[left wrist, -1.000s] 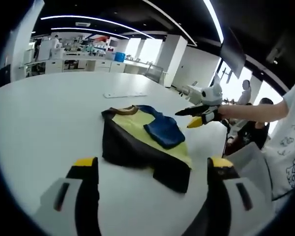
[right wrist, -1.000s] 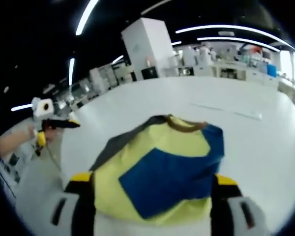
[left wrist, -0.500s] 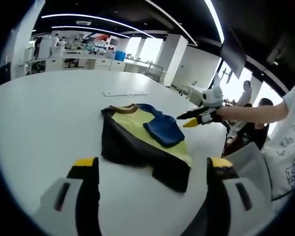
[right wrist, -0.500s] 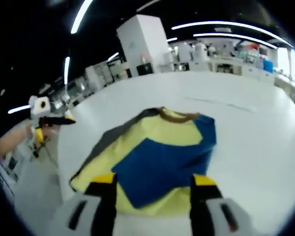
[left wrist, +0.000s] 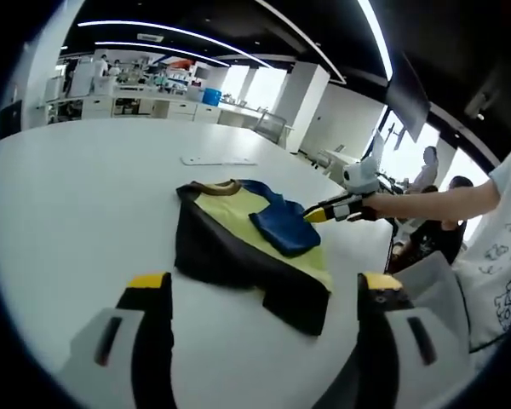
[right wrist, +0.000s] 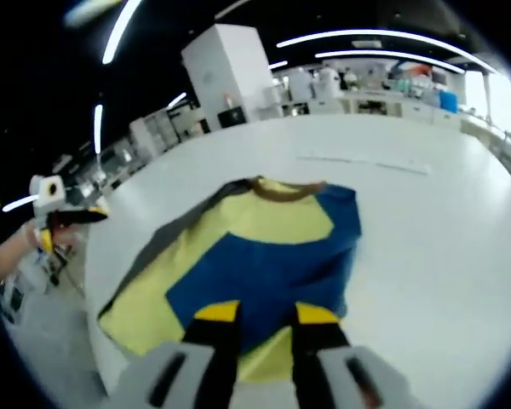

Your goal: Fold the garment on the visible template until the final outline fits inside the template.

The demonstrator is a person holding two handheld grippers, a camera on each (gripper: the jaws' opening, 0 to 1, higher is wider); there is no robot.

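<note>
**Left gripper view and right gripper view: garment flat on the table, my right jaws narrowed over the blue fold**

Left gripper view, from the left: my left gripper (left wrist: 260, 294) rises from the bottom with its two yellow-tipped jaws spread wide, nothing between them, well short of the cloth. Beyond them the garment (left wrist: 243, 247) lies on the white table (left wrist: 77, 196), near the middle: a black body, a yellow panel, a brown collar at the far end and a blue part folded over the yellow. I cannot make out any template outline under it. Further right my right gripper (left wrist: 311, 216) reaches in on the person's arm, its yellow tip just at the right edge of the blue fold; from here I cannot tell whether it touches the cloth.

Right gripper view, from the left: my left gripper (right wrist: 68, 217) is seen small at the left edge, held off the table's side. The garment (right wrist: 272, 226) fills the middle, brown collar far, blue part nearest me, with white table (right wrist: 434, 247) beyond. My right gripper (right wrist: 266, 313) has its jaws drawn close with a narrow gap, standing over the near edge of the blue part; whether they pinch the cloth I cannot tell
</note>
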